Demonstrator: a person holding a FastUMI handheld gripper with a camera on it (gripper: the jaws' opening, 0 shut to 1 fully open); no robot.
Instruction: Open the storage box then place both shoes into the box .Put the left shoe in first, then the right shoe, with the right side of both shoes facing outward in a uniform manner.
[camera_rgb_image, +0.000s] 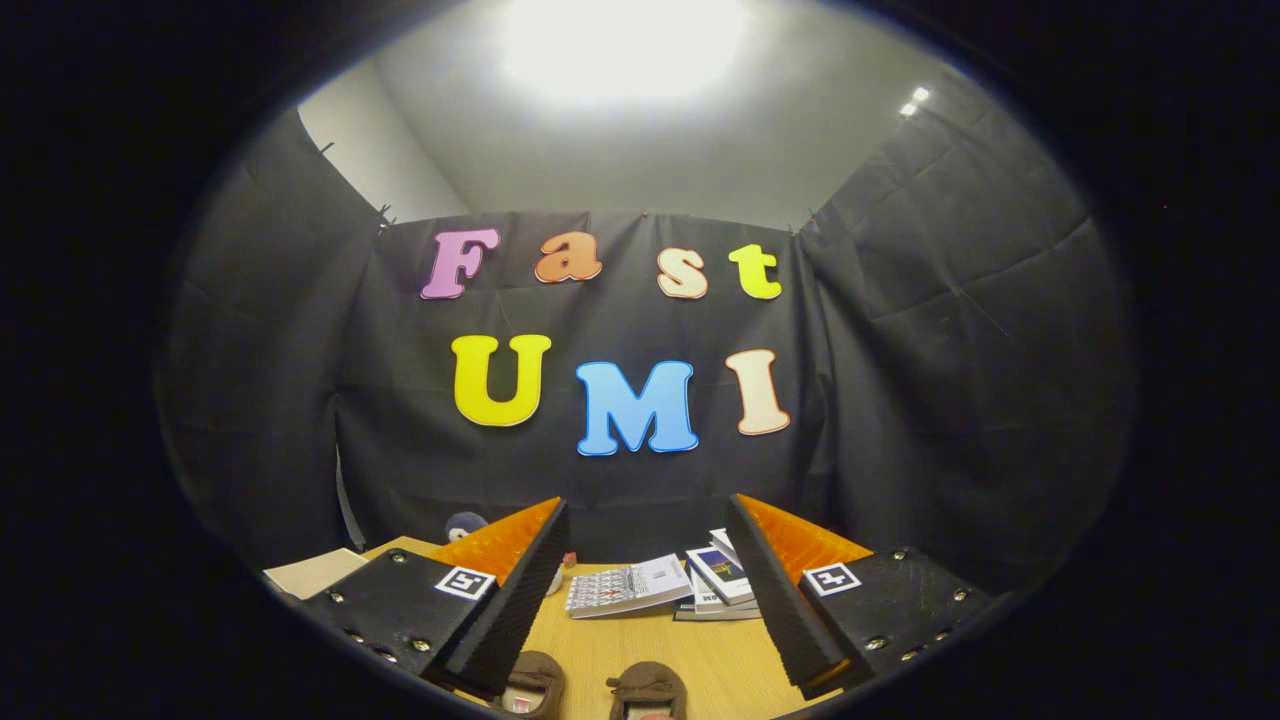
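My gripper (648, 575) is held level above a wooden table (610, 650), its two fingers spread wide apart with nothing between them. Two brown shoes lie side by side on the table just below and between the fingers: one shoe (533, 683) close to the left finger, the other shoe (648, 690) nearer the middle. I see only their near ends, each with a bow on top. The fingers touch neither shoe.
Beyond the fingers, a stack of books and booklets (660, 585) lies on the table's far part. A small dark round object (464, 524) sits behind the left finger, and a pale flat board (315, 570) lies at the table's left.
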